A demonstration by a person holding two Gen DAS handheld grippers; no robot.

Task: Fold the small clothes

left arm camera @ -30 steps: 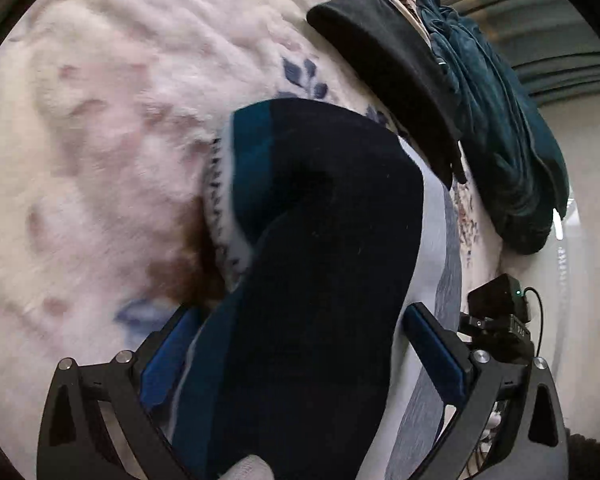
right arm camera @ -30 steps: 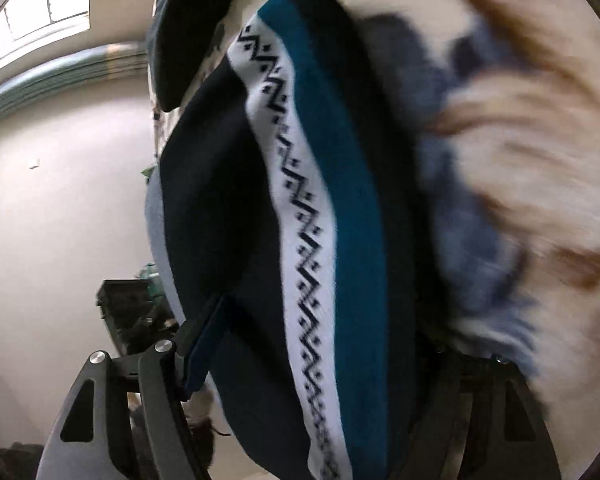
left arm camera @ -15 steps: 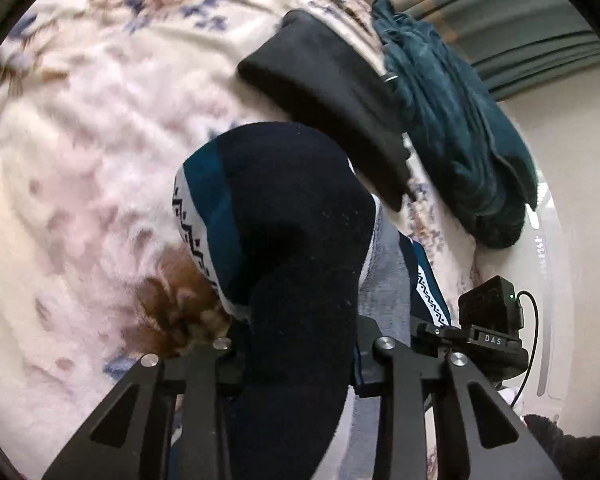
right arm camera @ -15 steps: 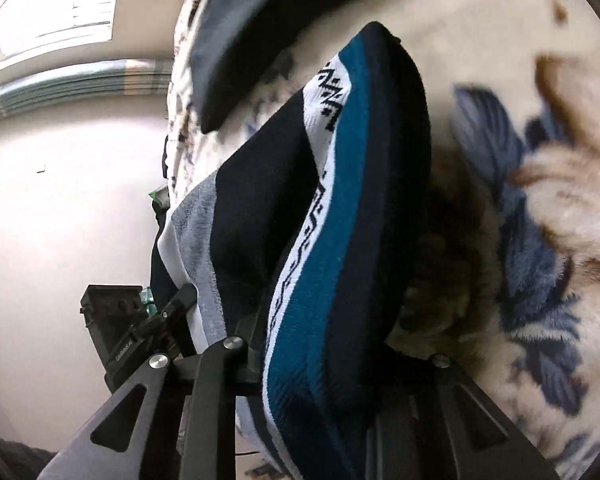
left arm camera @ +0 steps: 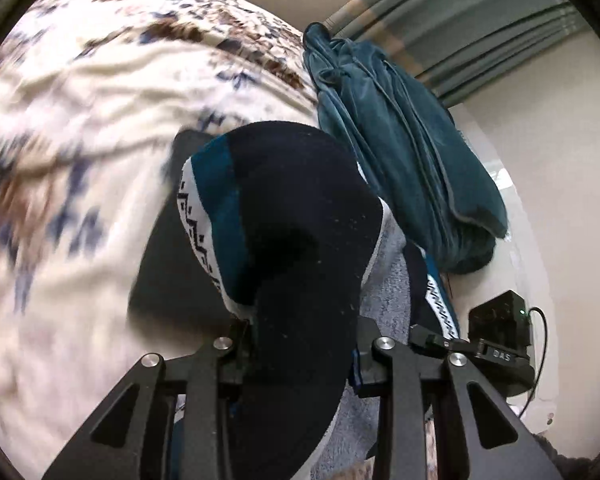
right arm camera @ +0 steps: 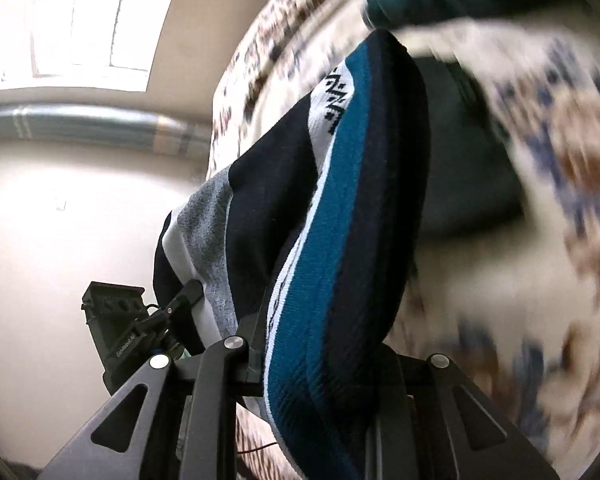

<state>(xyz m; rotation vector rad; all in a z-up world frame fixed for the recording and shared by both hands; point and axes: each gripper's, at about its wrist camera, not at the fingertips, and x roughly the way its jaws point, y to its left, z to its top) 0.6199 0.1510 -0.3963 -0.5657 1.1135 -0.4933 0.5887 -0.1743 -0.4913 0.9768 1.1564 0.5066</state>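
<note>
A folded sock, navy with a teal band, a white zigzag stripe and a grey part, is held up above the floral blanket. My left gripper is shut on one end of it. My right gripper is shut on the other end of the sock. A folded black garment lies on the blanket right under the sock; it also shows in the right wrist view.
A folded teal garment lies on the blanket beyond the black one. Grey-green curtains and a beige wall stand behind the bed. The right gripper's black camera block is beside the sock.
Both grippers closed on the sock and lifted it off the blanket. They have carried it toward the black and teal garments; the black one now lies under it.
</note>
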